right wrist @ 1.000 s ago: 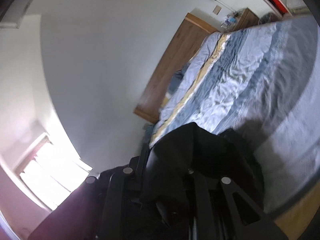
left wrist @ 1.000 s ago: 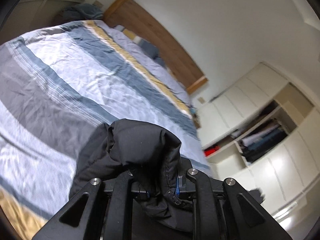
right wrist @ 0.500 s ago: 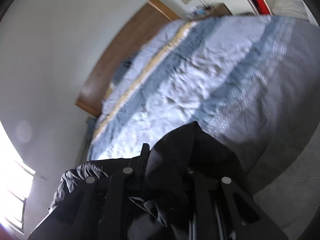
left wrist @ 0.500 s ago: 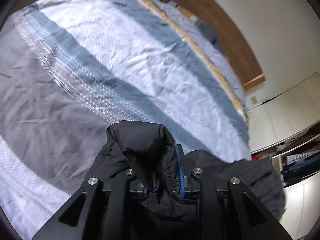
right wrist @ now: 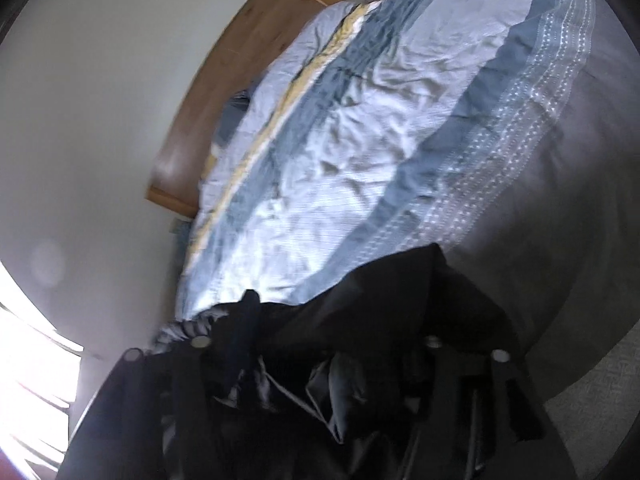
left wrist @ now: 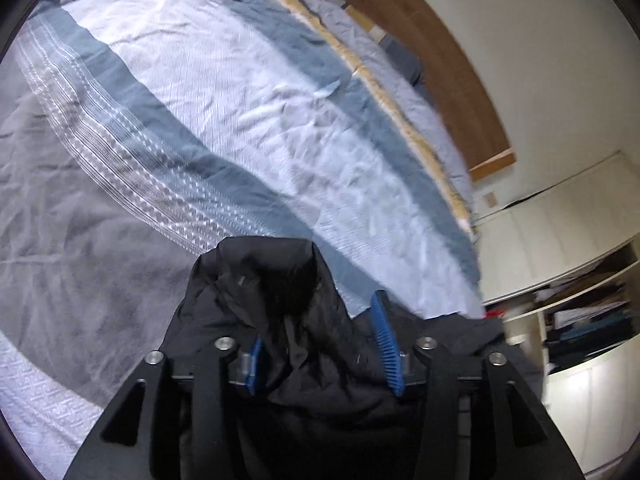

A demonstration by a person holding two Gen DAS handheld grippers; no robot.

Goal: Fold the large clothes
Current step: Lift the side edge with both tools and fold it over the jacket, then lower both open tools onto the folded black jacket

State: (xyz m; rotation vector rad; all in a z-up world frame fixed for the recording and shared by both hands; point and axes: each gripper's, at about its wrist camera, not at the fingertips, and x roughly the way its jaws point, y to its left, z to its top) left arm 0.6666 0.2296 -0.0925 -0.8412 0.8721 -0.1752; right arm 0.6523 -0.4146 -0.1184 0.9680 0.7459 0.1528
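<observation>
Scene: We are standing at the near edge of a bed (left wrist: pixel 248 128) whose striped duvet runs away toward a wooden headboard (left wrist: pixel 452 68), with a black padded garment (left wrist: pixel 280 304) bunched in front of both tools.

Left gripper (left wrist: pixel 320 354): We are watching its jaws, which have just been opening, stand apart; the blue ribbed pads (left wrist: pixel 386 340) are clear of the cloth on the right side, though a fold of the garment is still lying between them.

Right gripper (right wrist: pixel 320 364): Its jaws have just been opening too; the dark fabric is heaped over and between the fingers, and we are reading no pinch on it, though blur and shadow are hiding the pads.

Garment: It is slumping onto the grey band of the duvet at the near edge, directly ahead of and beneath both sets of jaws, its bulk spreading sideways from one gripper to the other.

What the next move turns on: We are judging that long sideways axis as the fold line; each hand is sitting at its own end, neither plainly nearer, so both are needing to back clear evenly before regrasping.
</observation>
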